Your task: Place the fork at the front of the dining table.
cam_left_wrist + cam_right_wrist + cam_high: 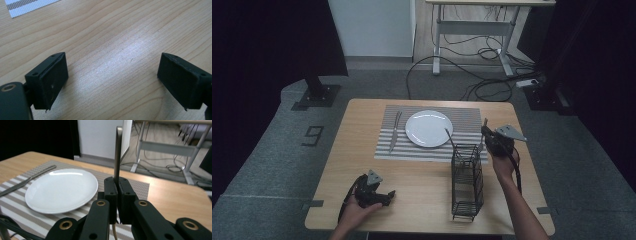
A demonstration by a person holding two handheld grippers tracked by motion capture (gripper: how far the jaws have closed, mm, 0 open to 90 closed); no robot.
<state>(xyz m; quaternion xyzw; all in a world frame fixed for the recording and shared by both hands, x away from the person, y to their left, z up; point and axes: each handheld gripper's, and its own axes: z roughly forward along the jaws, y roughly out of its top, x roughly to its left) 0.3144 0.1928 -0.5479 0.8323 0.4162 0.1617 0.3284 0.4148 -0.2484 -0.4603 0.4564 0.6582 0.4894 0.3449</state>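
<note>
wooden table (422,185), right claw (117,182) pinching utensil (117,150)

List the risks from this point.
1. The right hand-held gripper pinches a thin utensil handle upright; on so narrow a grip it could pivot or slip.
2. It is held close to the tall wire caddy, where another utensil leans; a careless sweep could tip the caddy.
3. Set down hastily, the utensil might land on the white plate instead of the striped placemat.
</note>
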